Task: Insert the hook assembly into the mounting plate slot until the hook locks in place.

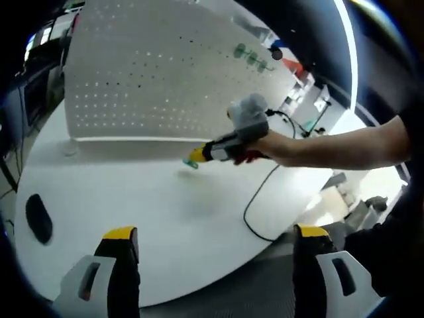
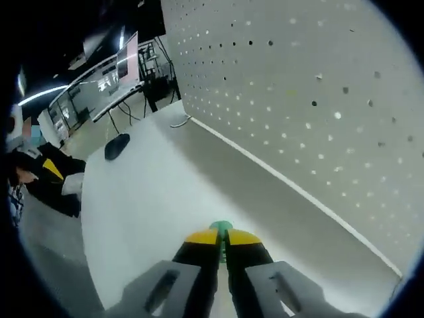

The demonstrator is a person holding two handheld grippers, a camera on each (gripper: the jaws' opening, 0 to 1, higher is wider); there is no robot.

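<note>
In the left gripper view my left gripper [image 1: 215, 233] is open, its yellow-tipped jaws wide apart above the white table [image 1: 132, 199] with nothing between them. The right gripper [image 1: 197, 156] comes in from the right, held in a hand, shut on a small green hook [image 1: 191, 163] just above the table. In the right gripper view the right gripper [image 2: 222, 236] has its jaws pressed together on the green hook [image 2: 220, 227], whose tip peeks out past them. The white pegboard mounting plate [image 2: 311, 99] stands upright on the right, and it shows as the pegboard [image 1: 152, 73] at the table's back.
A black mouse-like object [image 1: 38, 218] lies at the table's left edge, seen also as the black object [image 2: 116, 146]. A black cable [image 1: 262, 199] loops across the table's right side. Green hooks [image 1: 250, 57] hang on the pegboard's upper right. A person [image 2: 33, 165] sits at the left.
</note>
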